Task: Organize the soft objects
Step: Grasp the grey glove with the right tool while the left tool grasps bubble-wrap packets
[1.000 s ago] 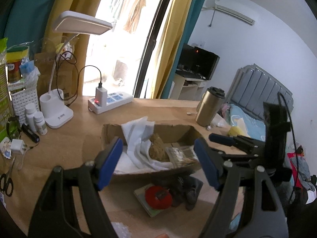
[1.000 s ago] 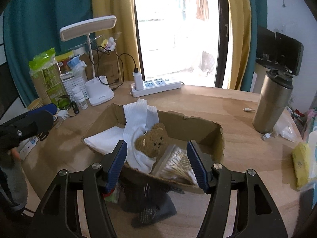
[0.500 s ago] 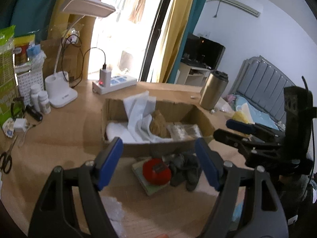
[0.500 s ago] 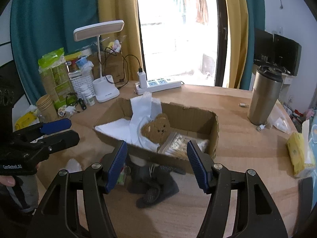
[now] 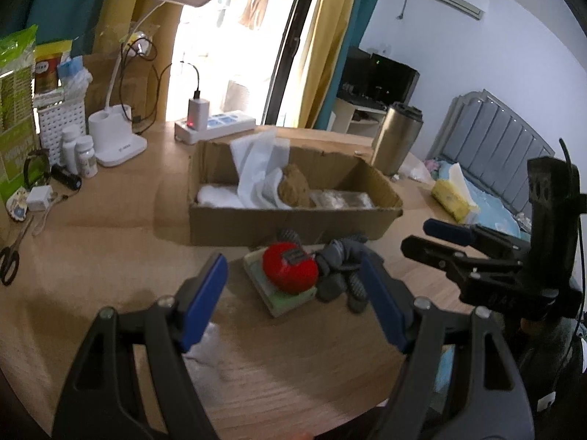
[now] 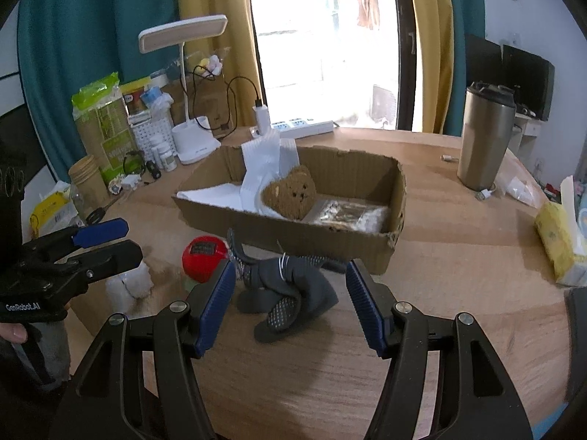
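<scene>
An open cardboard box [image 5: 293, 220] [image 6: 290, 233] holds a white cloth [image 5: 256, 161] [image 6: 262, 163], a brown teddy bear [image 5: 293, 187] [image 6: 290, 194] and a clear packet [image 6: 348, 216]. In front of the box lie a red round soft toy [image 5: 290, 267] [image 6: 203, 256] on a green pad [image 5: 282, 299], and dark grey socks [image 5: 341, 267] [image 6: 286, 289]. My left gripper [image 5: 291, 262] [image 6: 102, 244] is open above the red toy. My right gripper [image 6: 290, 267] [image 5: 429, 238] is open, with the socks lying just beyond its tips. Neither holds anything.
At the back left stand a desk lamp [image 5: 117, 143], pill bottles [image 5: 79, 150] and a power strip [image 5: 216, 126]. A steel tumbler [image 6: 484, 139] and a yellow tissue pack [image 6: 561, 238] are on the right. Scissors [image 5: 11, 253] lie far left. A white crumpled wad [image 6: 128, 286] lies by the left gripper.
Both grippers have drawn back from the box and sunk. The socks and red toy now sit between the fingers in view. The box contents have not moved.
</scene>
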`<state>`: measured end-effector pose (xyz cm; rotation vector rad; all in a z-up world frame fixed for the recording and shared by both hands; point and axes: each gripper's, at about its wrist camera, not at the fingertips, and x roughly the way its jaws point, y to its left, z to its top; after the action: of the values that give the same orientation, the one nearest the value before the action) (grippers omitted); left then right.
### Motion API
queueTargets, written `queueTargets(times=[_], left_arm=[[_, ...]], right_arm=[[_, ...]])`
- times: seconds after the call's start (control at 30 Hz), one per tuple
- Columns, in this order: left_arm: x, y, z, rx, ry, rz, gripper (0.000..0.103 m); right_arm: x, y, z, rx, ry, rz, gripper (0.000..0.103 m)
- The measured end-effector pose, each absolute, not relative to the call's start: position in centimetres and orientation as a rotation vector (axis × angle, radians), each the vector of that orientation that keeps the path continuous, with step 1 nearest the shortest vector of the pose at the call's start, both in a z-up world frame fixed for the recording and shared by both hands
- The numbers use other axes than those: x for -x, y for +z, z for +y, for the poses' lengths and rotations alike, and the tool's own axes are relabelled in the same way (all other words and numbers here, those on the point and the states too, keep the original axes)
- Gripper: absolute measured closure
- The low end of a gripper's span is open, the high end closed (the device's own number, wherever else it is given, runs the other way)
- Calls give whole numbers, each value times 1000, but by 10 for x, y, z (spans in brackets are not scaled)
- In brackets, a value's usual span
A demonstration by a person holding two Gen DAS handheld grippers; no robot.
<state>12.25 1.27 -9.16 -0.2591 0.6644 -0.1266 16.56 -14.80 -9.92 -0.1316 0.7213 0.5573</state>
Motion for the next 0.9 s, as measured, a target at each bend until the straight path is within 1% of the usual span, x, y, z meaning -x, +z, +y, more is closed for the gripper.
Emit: queueTargets(times=[0.6, 0.9], left_arm=[[-105, -136, 50, 264, 11, 730, 26], [-116, -161, 55, 271, 28, 822, 26]], right_arm=[[-180, -138, -130, 167, 555, 799, 37], [-201, -151, -126, 183, 529, 827, 37]])
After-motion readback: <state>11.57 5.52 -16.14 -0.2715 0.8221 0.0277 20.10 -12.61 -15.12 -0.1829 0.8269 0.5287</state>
